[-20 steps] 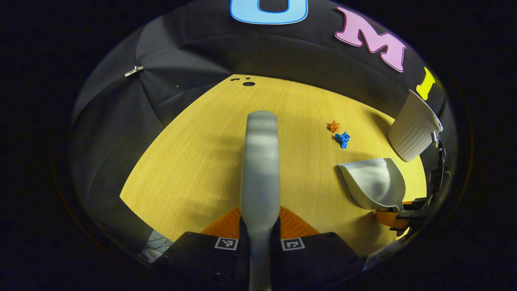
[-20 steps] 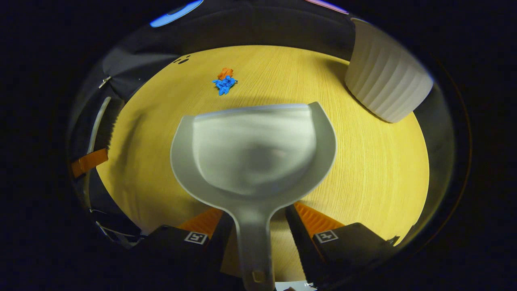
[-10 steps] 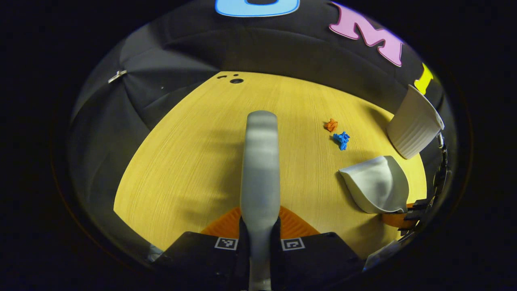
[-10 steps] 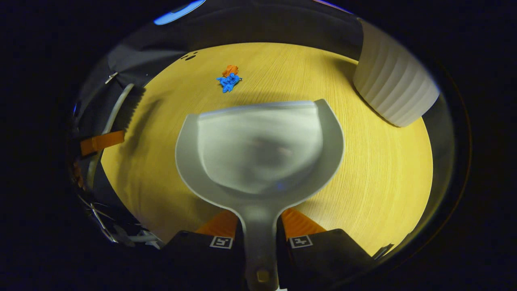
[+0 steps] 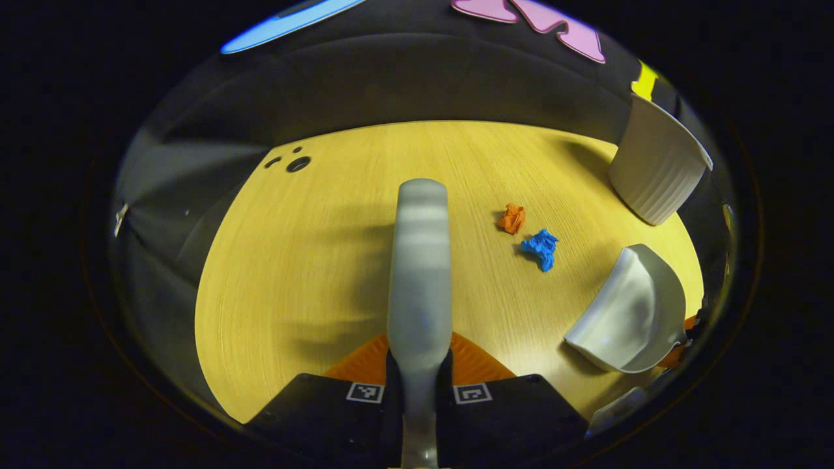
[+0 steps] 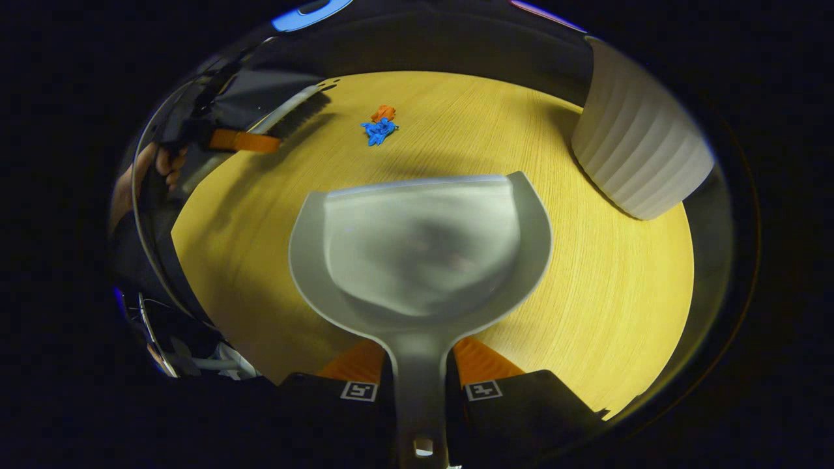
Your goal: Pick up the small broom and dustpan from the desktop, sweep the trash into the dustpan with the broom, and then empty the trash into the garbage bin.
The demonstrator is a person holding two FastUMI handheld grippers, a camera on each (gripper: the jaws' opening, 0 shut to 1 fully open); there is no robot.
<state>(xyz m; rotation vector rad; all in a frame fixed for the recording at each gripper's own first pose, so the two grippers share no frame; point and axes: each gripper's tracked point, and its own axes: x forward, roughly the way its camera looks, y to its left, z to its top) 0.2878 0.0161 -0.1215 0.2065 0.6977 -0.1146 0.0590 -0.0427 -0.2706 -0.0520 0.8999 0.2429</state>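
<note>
In the left gripper view my left gripper [image 5: 419,371] is shut on the grey broom [image 5: 419,260], whose back runs straight ahead over the yellow desktop [image 5: 313,260]. An orange paper scrap [image 5: 512,218] and a blue paper scrap [image 5: 541,247] lie to its right. In the right gripper view my right gripper [image 6: 419,378] is shut on the handle of the grey dustpan [image 6: 420,251], its mouth facing the blue scrap [image 6: 378,131] and orange scrap [image 6: 384,113] farther off. The broom [image 6: 290,116] and the left gripper [image 6: 238,140] appear at the upper left there. The dustpan [image 5: 629,309] is at the right in the left gripper view.
A white ribbed garbage bin [image 5: 655,166] stands at the desktop's far right corner, bin [image 6: 638,156] close to the dustpan's right. Small dark holes [image 5: 296,163] mark the far left of the desktop. A hand [image 6: 166,166] holds the left gripper.
The left gripper has swung right and forward with the broom, bringing the scraps closer to its front. The right gripper closed on the dustpan handle and moved slightly nearer the scraps.
</note>
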